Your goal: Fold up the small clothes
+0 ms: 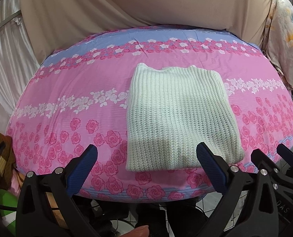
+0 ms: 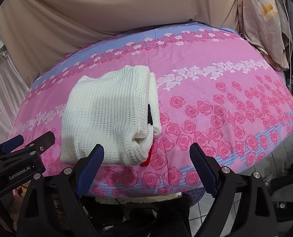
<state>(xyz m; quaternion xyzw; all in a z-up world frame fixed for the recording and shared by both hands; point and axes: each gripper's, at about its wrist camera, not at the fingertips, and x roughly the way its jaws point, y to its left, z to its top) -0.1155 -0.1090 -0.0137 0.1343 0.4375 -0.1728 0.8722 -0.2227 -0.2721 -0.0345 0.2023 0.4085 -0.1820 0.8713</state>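
A: Left first. We had the left hand-held gripper [image 1: 146,156] low at the near edge of the bed [image 1: 67,90], jaws spread wide, nothing between them. Its right finger overlapped the near edge of the white knit sweater [image 1: 178,114] in the left view; we couldn't tell whether it touched.

B: Agreed. The sweater was a folded rectangle lying flat on the pink rose bedspread, near the front edge and a bit right of the left gripper's centre. We judged it sat there so both grippers could reach it.

A: Axis?

B: Long axis ran near to far. The far edge looked wavy with two small peaks, so we guessed the neckline pointed away, toward the beige sheet [image 1: 126,9].

A: Right side?

B: In the right view the sweater [image 2: 107,114] showed stacked layers along its right edge, with a black mark and a bit of red peeking at the near corner. The right hand-held gripper [image 2: 146,150] was also parted and empty, its left finger at the near right corner. We judged the folding nearly finished, both grippers level at the near hem for one last fold.
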